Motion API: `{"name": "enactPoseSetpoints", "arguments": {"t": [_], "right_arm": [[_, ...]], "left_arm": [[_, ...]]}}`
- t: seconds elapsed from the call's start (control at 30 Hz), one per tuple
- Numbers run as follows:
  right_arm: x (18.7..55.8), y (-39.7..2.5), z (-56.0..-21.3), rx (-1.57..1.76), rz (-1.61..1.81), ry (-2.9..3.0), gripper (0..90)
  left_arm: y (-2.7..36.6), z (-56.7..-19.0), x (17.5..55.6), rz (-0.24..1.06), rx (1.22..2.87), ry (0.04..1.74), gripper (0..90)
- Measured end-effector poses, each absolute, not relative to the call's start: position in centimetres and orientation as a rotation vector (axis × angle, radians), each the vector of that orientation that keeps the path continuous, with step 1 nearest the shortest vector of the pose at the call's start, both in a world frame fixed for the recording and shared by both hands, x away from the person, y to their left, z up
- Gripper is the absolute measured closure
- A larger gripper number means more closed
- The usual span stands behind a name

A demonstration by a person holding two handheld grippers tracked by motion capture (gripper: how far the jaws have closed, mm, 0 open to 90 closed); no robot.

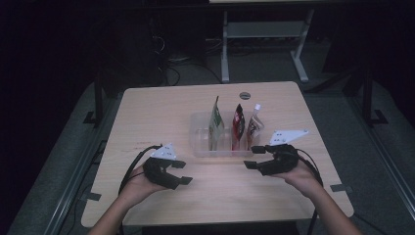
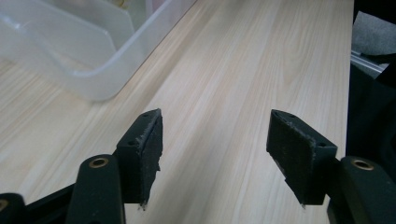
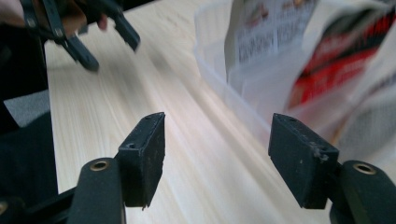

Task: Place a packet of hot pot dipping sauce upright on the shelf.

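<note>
— While hovering low over the near half of the table, gripping anything yet?

— Gripping nothing. Taking the left gripper first: hanging toward the near left corner, holding its jaws wide apart over bare wood. Taking the right gripper next: likewise gaping, clamping nothing, floating just beside the near right corner of the clear bin.

— And looking for what in that bin?

— Looking at three packets, all standing upright in it at mid-table, slightly toward the far edge: the green pouch, the red pouch and the white-topped pouch. Running side by side in a row parallel to the near edge, pointing long axes straight up, turning thin edges toward the near edge.

— Lying which way from the tools, then?

— Lying ahead of and slightly left of the right gripper, toward the far edge; sitting well apart from the left gripper, off toward the right edge.

— So favouring which hand?

— Favouring the right, probably, judging by nearness, with the white-topped pouch closest. Likely needing a reach forward over the bin's near wall, then pinching across a pouch's flat faces near its top.
</note>
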State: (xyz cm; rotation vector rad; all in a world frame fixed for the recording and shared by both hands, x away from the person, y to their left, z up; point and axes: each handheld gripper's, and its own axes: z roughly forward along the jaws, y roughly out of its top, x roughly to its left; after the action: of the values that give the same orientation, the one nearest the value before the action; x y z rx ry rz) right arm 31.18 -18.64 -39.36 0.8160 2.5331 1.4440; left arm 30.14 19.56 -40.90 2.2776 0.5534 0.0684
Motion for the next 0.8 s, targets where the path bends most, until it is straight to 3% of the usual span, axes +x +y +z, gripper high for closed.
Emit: {"name": "enactPoseSetpoints", "arguments": {"t": [0.43,0.8], "right_arm": [[29.8,-21.7,-42.6,0.919,1.253,2.558,28.5],[29.7,-22.2,-44.7,0.879,1.149,2.565,24.3]], "left_arm": [[22.1,-43.0,28.6,0.112,2.294,0.602,20.7],[23.0,-44.1,28.7,0.148,2.323,0.624,18.8]]}}
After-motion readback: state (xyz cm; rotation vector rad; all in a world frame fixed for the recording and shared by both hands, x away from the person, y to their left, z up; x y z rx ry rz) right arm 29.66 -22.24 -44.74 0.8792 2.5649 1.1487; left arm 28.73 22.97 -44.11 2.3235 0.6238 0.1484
